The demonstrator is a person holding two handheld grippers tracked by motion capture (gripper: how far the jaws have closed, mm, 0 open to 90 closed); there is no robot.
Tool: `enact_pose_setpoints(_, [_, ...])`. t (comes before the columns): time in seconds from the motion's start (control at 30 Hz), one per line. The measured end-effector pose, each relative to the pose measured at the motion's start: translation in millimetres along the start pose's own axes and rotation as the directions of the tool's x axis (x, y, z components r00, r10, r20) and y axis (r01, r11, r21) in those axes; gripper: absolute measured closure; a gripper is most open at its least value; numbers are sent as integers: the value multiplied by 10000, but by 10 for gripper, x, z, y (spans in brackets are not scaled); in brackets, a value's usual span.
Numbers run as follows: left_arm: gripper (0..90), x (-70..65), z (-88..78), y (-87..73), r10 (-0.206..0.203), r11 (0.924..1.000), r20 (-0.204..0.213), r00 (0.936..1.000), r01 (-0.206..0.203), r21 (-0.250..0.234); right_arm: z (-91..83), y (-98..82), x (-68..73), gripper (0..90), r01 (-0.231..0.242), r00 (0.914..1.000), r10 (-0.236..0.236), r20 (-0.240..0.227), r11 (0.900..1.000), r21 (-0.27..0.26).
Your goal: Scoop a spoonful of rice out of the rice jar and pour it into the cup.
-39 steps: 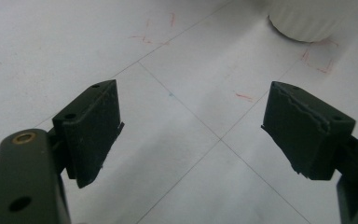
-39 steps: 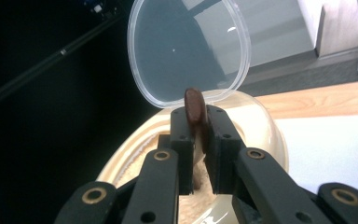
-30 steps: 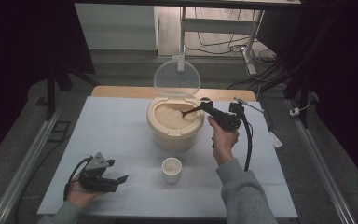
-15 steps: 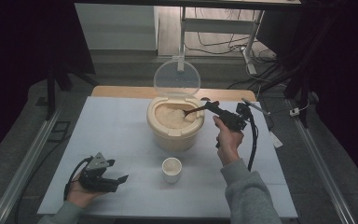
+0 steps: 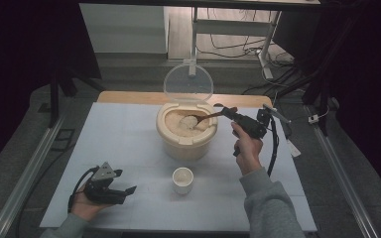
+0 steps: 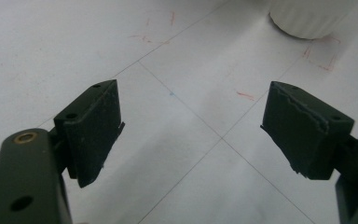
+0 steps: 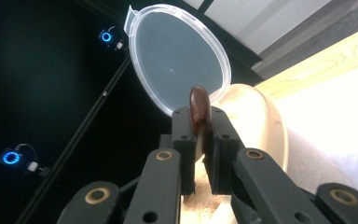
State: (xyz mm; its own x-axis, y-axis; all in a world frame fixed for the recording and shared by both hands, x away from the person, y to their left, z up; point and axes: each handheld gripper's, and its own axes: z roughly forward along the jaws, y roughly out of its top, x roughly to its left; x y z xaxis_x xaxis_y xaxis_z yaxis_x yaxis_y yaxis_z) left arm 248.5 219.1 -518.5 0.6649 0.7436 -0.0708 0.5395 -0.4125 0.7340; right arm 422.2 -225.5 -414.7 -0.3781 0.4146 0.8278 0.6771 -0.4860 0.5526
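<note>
While the right claw (image 5: 232, 115) pinches the handle of a wooden spoon (image 5: 203, 118) right of centre in the high view, the spoon's bowl sits in the rice inside the cream rice container (image 5: 186, 144), whose clear hinged lid (image 5: 188, 83) stands open behind it. A small white cup (image 5: 182, 180) waits on the tabletop (image 5: 129, 139) just below the container, near the frame's lower centre. At lower left, the left claw (image 5: 124, 192) rests in the person's hand, apart from everything.

In the left gripper view, the left claw (image 6: 191, 133) stands spread wide over bare tabletop, with nothing between its jaws; the base of the cup (image 6: 310, 18) shows at the upper right.

In the right gripper view, the right claw (image 7: 200, 140) is pressed tight on the spoon (image 7: 198, 109) handle, its end poking up at the frame's centre before the lid (image 7: 179, 56), with rice at the bottom edge.

The step in hand appears to be scooping rice. The next move likely calls for lifting a level spoonful and carrying it to the cup without spilling.
</note>
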Motion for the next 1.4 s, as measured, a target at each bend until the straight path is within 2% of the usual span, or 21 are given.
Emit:
enact_pose_setpoints(0.13, [193, 0, 2, 0, 21, 10000, -2, 10000, -21, 14, -21, 15, -8, 831, -307, 9995, 308, -74, 9995, 61])
enact_pose_setpoints(0.77, [196, 5, 2, -3, 50, 10000, 0, 10000, -50, 43, -126, 44, 11, 830, -515, 9977, 522, -437, 9985, 174])
enact_pose_setpoints(1.13, [196, 7, -2, -3, 39, 10000, -5, 10000, -39, 33, -227, -16, 12, 830, -738, 9938, 778, -790, 9959, 527])
enact_pose_setpoints(1.4, [196, 5, -1, -2, 36, 10000, -27, 10000, -36, 36, -333, -114, 62, 830, -680, 9911, 783, -1074, 9930, 963])
